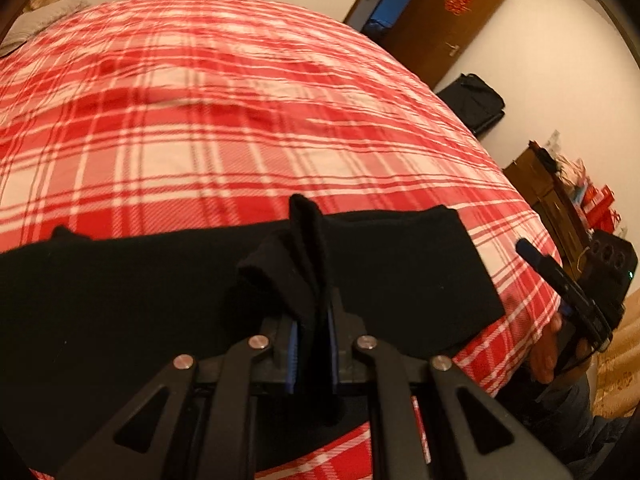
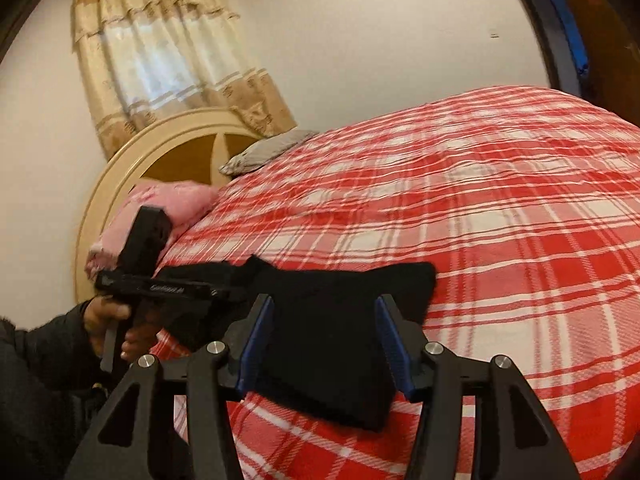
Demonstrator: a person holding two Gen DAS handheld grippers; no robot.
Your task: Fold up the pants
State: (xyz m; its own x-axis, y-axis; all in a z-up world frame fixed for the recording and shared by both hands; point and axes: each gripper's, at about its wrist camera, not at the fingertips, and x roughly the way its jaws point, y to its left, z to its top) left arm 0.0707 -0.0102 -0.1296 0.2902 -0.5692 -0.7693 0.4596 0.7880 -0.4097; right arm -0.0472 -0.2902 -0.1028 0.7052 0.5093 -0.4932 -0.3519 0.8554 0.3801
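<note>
There was one pair of black pants (image 2: 320, 344), lying between and ahead of the right claw (image 2: 326, 344), with a fold pinched in the left claw (image 1: 312, 332). Two claws were in view. Beyond them lay one plaid bedspread (image 2: 500, 220), two pillows, one pink (image 2: 160, 208) and one grey (image 2: 268, 150), and one curtain (image 2: 160, 52).

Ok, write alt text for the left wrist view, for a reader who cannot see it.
The left gripper is shut on a raised fold of black pants, which lie across the near edge of a bed with a red and white plaid cover. At right, a hand holds the right gripper; a brown door stands beyond.
</note>
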